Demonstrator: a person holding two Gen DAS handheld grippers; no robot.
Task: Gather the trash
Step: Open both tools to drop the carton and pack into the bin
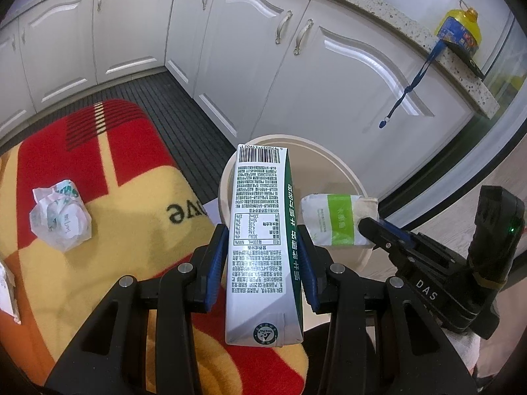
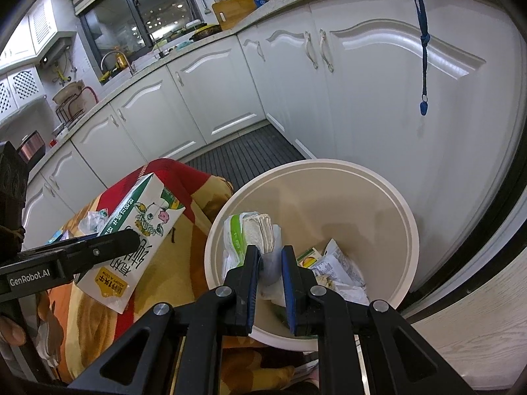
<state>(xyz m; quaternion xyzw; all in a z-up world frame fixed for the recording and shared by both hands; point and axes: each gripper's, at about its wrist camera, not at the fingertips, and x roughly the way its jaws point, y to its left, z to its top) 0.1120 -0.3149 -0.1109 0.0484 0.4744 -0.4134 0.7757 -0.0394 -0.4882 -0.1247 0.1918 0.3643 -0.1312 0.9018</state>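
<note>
My left gripper is shut on a white and green milk carton, held above the red and yellow rug near the rim of the cream trash bin. The carton also shows in the right wrist view. My right gripper is shut on a tissue packet with a green stripe, held over the open bin. The packet also shows in the left wrist view. Several wrappers lie in the bin. A crumpled plastic wrapper lies on the rug.
White kitchen cabinets stand behind the bin. A blue lanyard hangs from the counter edge. A yellow oil bottle stands on the counter. More paper lies at the rug's left edge. A dark ribbed mat covers the floor.
</note>
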